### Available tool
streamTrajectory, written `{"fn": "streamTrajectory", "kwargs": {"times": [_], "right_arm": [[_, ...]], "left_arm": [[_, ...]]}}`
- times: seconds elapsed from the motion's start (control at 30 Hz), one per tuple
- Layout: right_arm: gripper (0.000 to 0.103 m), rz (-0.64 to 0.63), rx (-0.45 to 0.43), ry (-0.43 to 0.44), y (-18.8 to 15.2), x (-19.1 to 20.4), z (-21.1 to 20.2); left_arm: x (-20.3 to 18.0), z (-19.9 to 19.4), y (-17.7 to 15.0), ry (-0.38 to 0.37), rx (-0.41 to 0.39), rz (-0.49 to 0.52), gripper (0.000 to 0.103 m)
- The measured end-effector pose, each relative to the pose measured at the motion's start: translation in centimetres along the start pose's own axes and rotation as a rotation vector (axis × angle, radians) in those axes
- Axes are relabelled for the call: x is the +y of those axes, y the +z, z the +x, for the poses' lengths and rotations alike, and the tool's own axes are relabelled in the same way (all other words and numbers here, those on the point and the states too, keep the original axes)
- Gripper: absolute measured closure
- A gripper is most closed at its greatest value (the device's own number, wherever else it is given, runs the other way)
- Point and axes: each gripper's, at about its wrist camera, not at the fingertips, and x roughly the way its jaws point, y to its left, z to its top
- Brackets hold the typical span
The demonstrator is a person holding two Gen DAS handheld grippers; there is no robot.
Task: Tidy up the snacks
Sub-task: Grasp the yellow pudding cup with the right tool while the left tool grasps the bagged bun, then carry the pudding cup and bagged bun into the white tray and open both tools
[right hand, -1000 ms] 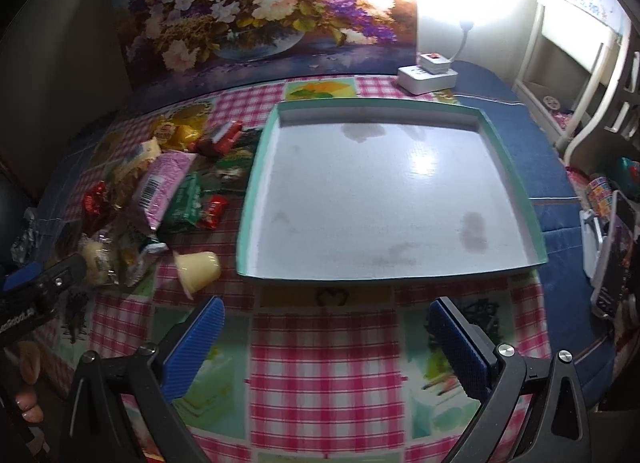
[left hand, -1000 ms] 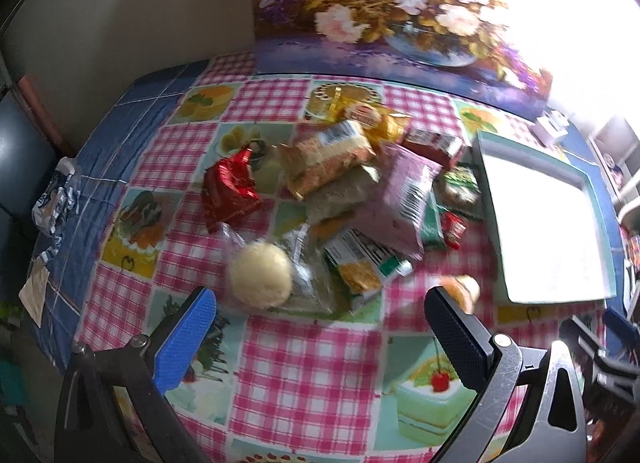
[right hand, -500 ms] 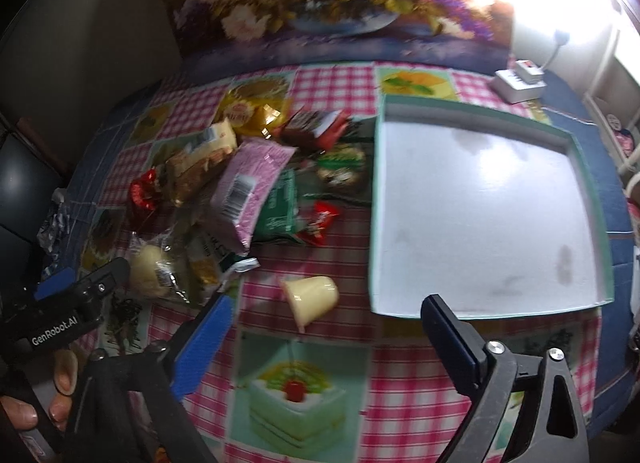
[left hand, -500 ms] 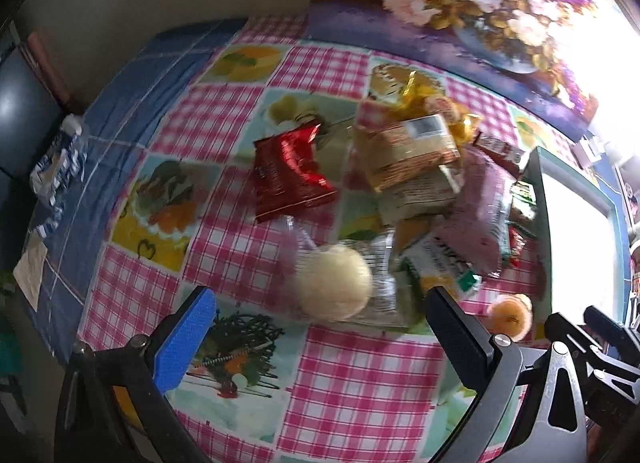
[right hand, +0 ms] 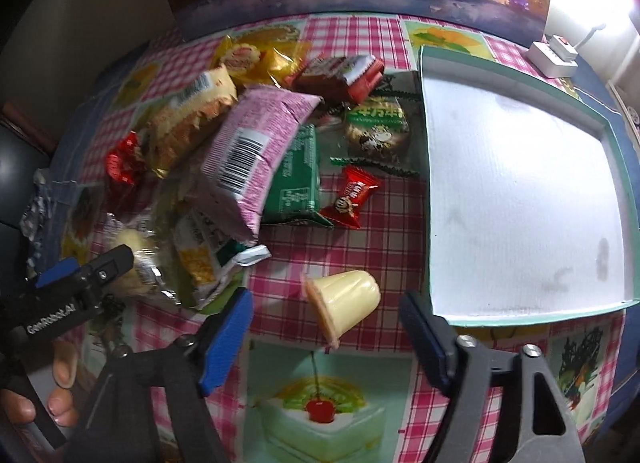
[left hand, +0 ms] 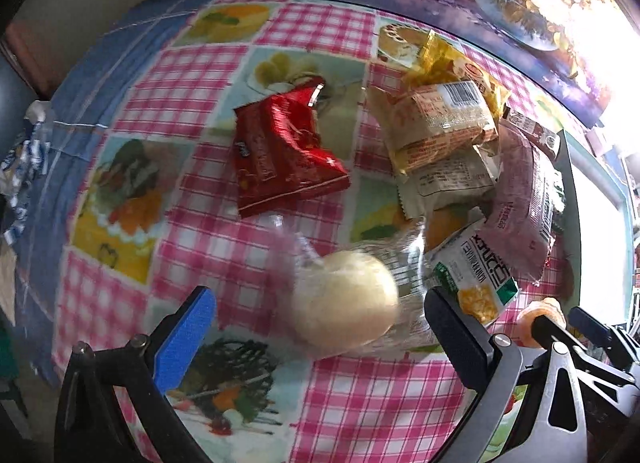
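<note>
So both grippers are spread wide with nothing in them, each lined up on its own snack. The right gripper (right hand: 326,337) sits low over the yellow pudding cup (right hand: 343,303), which lies tipped on its side on the checked tablecloth (right hand: 360,247), just beside the near-left corner of the teal tray (right hand: 426,191). I'd close across the cup's body, not the flared lid rim, since it looks like it could roll. The left gripper (left hand: 320,337) frames the round bun in clear wrap (left hand: 346,303); go gentle, it's soft and the wrapper looks slippery.

Further back is the main pile: the corn snack pack (left hand: 476,275) touches the bun's wrapper and could get dragged along. Then the pink bag (right hand: 256,155) lies over the green packet (right hand: 298,179), with the red foil pack (left hand: 280,151) off alone. The tray looks bare, so that's 2 easy first drops.
</note>
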Motion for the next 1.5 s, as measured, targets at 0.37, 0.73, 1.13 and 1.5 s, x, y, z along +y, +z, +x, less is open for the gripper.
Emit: {"fn": "streamTrajectory", "kwargs": {"times": [0.37, 0.73, 1.13, 1.5], "right_arm": [[0.047, 0.018, 0.037, -0.002, 0.1, -0.9, 2.0], [0.055, 0.003, 0.042, -0.004, -0.7, -0.3, 2.7], [0.058, -0.005, 0.030, 0.007, -2.0, 0.7, 0.1], [0.058, 0.009, -0.027, 0.044, -2.2, 0.4, -4.4]], "left_arm": [[-0.8, 3.0, 1.2, -0.030, 0.017, 0.014, 0.006], [-1.4, 3.7, 0.6, -0.061, 0.018, -0.015, 0.031], [-2.0, 0.6, -1.7, -0.038, 0.028, -0.065, 0.038], [-3.1, -4.6, -1.5, -0.007, -0.032, -0.079, 0.038]]}}
